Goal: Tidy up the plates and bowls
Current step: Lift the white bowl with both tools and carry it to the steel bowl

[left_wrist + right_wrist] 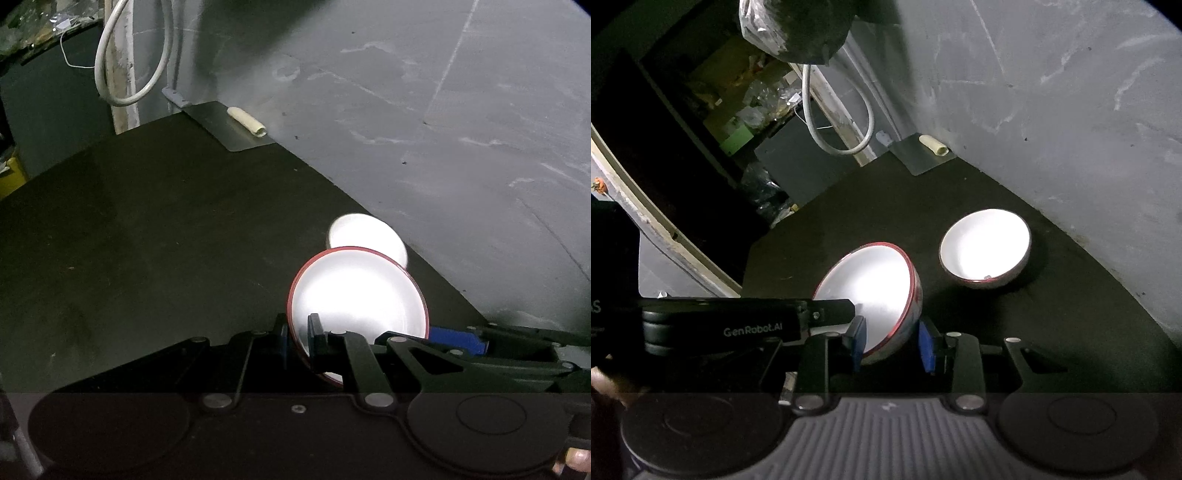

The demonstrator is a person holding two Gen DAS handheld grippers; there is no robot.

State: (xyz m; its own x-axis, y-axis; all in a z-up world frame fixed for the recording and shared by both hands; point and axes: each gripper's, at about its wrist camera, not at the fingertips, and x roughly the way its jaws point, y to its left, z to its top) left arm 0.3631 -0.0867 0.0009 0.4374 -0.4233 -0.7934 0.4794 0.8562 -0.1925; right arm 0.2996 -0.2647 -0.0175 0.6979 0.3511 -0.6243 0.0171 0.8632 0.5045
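The left gripper (297, 341) jaws clench the rim of the tilted red-rimmed bowl (871, 295) above the dark surface (960, 192), the right gripper (892, 345) jaws straddling it (contact unclear), so it could slip onto the second bowl (984, 247).

Dark counter (147, 229) lies bare leftward; the wall (443, 110) and second bowl (985, 248) hem the right.
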